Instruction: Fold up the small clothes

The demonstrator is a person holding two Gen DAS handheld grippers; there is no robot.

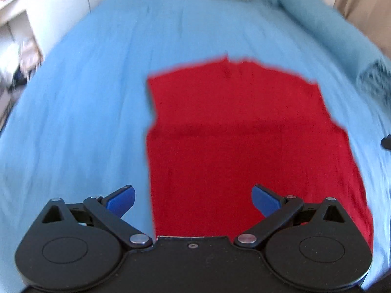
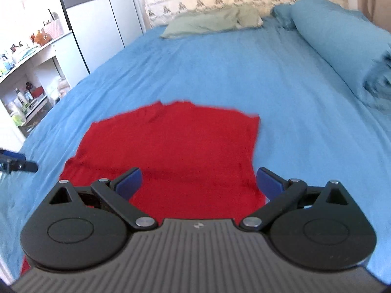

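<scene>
A red garment (image 1: 244, 134) lies flat on the blue bed sheet (image 1: 85, 97), with a fold line across its middle. It also shows in the right wrist view (image 2: 176, 146). My left gripper (image 1: 193, 201) is open and empty, held above the garment's near left edge. My right gripper (image 2: 199, 183) is open and empty, held above the garment's near right part. The tip of the left gripper (image 2: 17, 163) shows at the left edge of the right wrist view.
A rolled blue blanket (image 2: 342, 41) lies along the bed's right side. A pale green pillow (image 2: 210, 22) lies at the head by the headboard. White shelves with bottles (image 2: 24, 92) and a wardrobe (image 2: 102, 19) stand to the left.
</scene>
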